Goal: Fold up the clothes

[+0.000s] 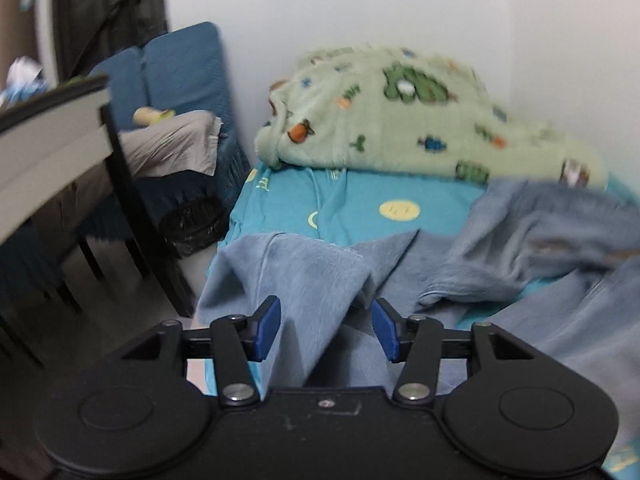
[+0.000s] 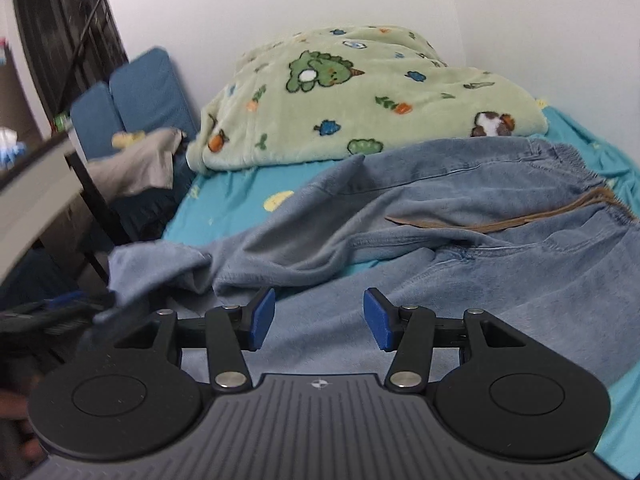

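Light blue jeans lie crumpled across the turquoise bed sheet, with the elastic waistband at the far right and the legs running toward me and to the left. In the left wrist view a raised fold of a jeans leg stands between the jaws of my left gripper, which is open; the blue pads do not clamp the fold. My right gripper is open just above the flat denim, with nothing pinched. The left gripper shows blurred at the left edge of the right wrist view, beside the leg's end.
A green cartoon-print fleece blanket is heaped at the bed's far end against the white wall. Left of the bed are a blue cushioned chair with grey cloth, a black bin, and a table edge.
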The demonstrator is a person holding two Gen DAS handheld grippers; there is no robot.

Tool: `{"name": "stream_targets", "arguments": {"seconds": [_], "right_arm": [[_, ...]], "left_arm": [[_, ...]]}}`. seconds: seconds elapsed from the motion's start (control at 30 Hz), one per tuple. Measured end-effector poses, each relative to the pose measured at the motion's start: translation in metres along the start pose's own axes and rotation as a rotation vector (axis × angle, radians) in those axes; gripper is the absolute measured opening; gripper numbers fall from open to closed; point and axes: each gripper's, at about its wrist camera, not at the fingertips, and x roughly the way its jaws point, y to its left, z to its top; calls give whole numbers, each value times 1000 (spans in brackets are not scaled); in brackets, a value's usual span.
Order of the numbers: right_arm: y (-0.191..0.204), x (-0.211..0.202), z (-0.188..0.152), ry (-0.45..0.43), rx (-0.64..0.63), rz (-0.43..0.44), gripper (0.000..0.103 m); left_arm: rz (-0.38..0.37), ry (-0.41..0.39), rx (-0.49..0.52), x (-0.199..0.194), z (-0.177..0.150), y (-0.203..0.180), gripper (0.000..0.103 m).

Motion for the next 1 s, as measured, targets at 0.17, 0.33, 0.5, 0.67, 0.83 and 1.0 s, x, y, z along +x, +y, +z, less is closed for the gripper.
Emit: {"name": "stream_targets", "arguments": {"seconds": [0.17,0.33,0.5,0.67,0.83,1.0], "right_arm": [[-13,17,-5,29,57,-12,54],[-30,45,-9,77,112,-17,54],[-36,59,-12,112,127,-9,53],[-37,53,-14,82,124,-8,52],[-44,43,-15,85,173,-15,50],[-49,27,-14,80,209,-7,50]], "left_arm": [[62,82,136,60,5,-18,47],[111,89,120,81,10,-10,9],[98,9,-149,47,21,35,5],[92,-69,-559,-5,5,107,4],[129,-25,-864,-35,-41,161,4],[134,126,-1167,-38,-94,201,4]]}}
